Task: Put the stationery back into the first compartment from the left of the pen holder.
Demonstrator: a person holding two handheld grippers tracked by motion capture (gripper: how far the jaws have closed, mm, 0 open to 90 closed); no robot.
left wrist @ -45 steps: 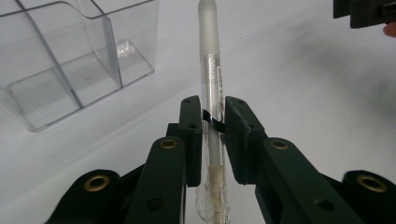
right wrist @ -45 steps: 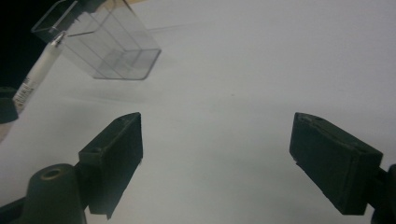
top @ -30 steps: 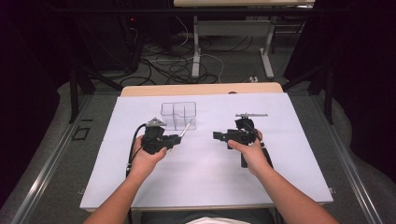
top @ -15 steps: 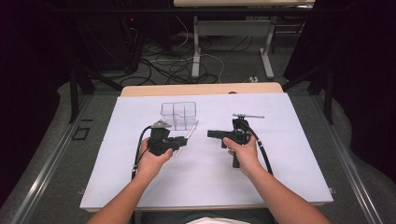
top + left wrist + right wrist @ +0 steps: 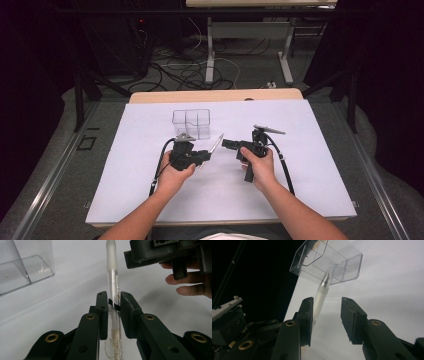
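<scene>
My left gripper (image 5: 114, 311) is shut on a clear pen (image 5: 113, 285) with a frosted cap, clamping its barrel near the clip. From the high view the pen (image 5: 215, 143) sticks up and right out of the left gripper (image 5: 206, 156), toward the right gripper (image 5: 226, 144). The right gripper (image 5: 326, 315) is open, and the pen's frosted cap end (image 5: 321, 296) lies close to its left jaw, pointing at the clear divided box (image 5: 329, 261). That box (image 5: 191, 123) stands on the white sheet just beyond both grippers.
A white sheet (image 5: 310, 165) covers the table, with a wooden edge (image 5: 215, 95) at the back. Beyond the table are desk legs and cables on the floor (image 5: 200, 70). The person's forearms come in from the bottom.
Both hands have moved inward toward each other. The right gripper has swung left until its open jaws reach the tip of the pen held by the left gripper.
</scene>
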